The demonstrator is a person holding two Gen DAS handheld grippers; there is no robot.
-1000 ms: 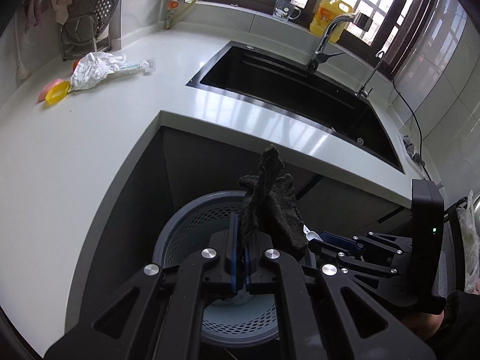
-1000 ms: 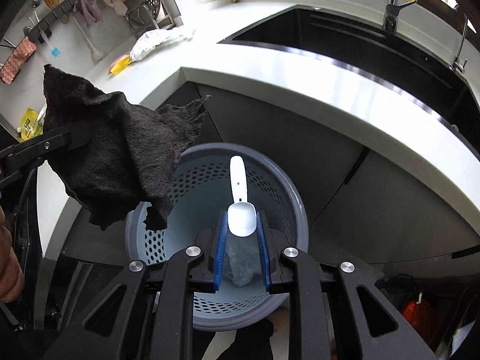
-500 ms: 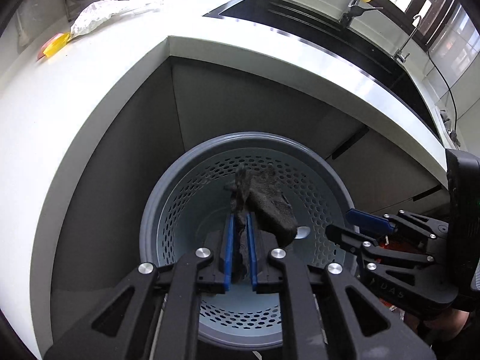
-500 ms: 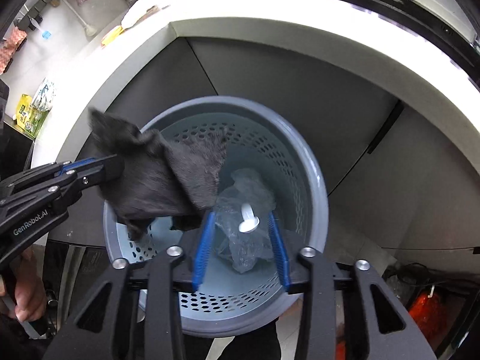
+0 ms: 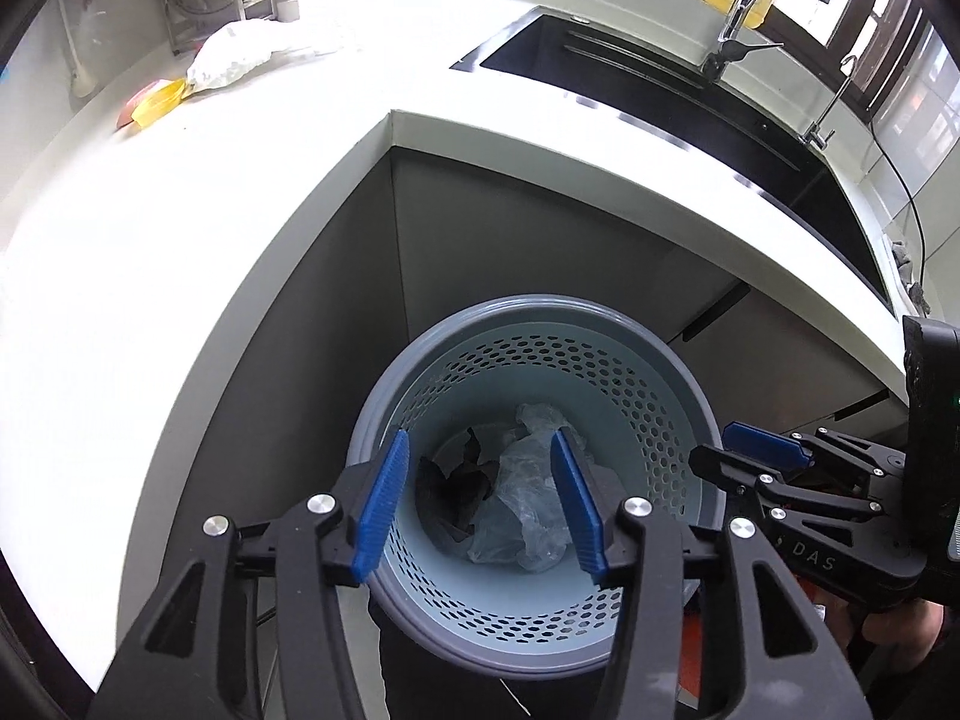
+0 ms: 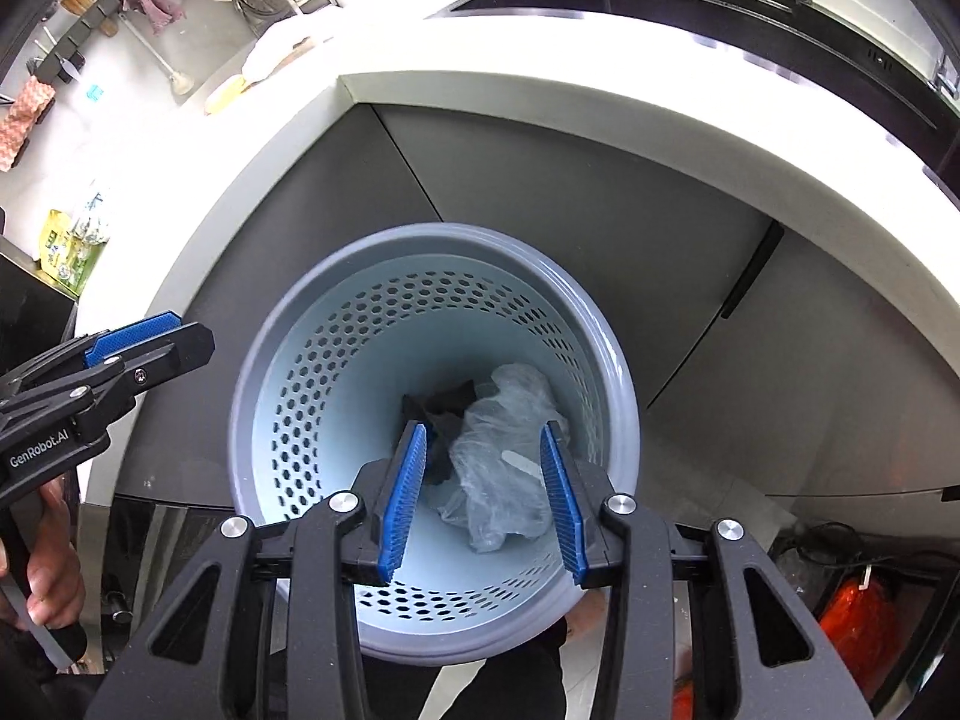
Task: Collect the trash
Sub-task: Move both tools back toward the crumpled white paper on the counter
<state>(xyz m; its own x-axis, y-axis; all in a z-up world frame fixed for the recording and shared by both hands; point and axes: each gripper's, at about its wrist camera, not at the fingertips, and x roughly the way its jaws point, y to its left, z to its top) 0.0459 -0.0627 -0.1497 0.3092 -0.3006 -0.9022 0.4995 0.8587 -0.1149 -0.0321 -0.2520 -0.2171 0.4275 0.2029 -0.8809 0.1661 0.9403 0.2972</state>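
The left gripper (image 5: 480, 498) is hovering with its blue ribbed fingers (image 5: 381, 510) spread wide and holding nothing, and the right gripper (image 6: 486, 501) is doing the same beside it. Below and between the fingers of each one, the round grey bin (image 5: 678, 372) is standing on the floor; its inner wall is pale blue plastic, pierced with many small hexagonal holes. At its bottom, a crumpled clear plastic bag (image 5: 528, 498) is lying, thin and wrinkled, and a dark fuzzy cloth (image 5: 447, 483) is lying just left of it, touching it. A small white strip (image 6: 516, 457) is showing on the bag. Beyond the fingertips, the smooth white counter (image 5: 180, 198) is curving around dark grey cabinet fronts (image 5: 510, 228). Far ahead to the left, a white crumpled wrapper (image 5: 240, 57) and a yellow object (image 5: 156, 108) are resting on the counter, and ahead to the right the black sink (image 5: 660, 96) is sitting under a chrome tap (image 5: 750, 6).
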